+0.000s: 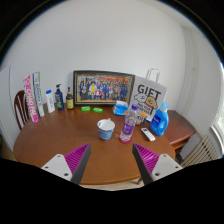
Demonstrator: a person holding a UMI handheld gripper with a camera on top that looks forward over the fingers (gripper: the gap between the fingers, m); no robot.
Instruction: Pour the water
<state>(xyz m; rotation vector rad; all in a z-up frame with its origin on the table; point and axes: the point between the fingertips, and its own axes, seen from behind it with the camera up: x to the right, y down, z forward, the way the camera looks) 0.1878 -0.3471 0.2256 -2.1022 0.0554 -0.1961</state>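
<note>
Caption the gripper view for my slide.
Open claw hovers above round wooden table, facing clear plastic water bottle and small white cup.

The table [60, 135] is wood, reddish-brown, smooth, with a soft sheen where light falls on its top. The chair [22, 105] behind it is likewise dark wood. The water bottle [128, 122] is clear plastic, glossy, with a printed label. The cup [106, 128] beside it looks glazed, white and blue, smooth; ceramic or plastic cannot be told. The blue refill pouch [158, 120] is shiny flexible plastic. The gift bag [148, 95] is white paper, matt. The framed picture [103, 86] has a dark frame and a reflective face. The gripper [110, 162] finger pads [76, 160] are magenta, ribbed, matt. The wall [110, 40] is plain, matt white.
</note>
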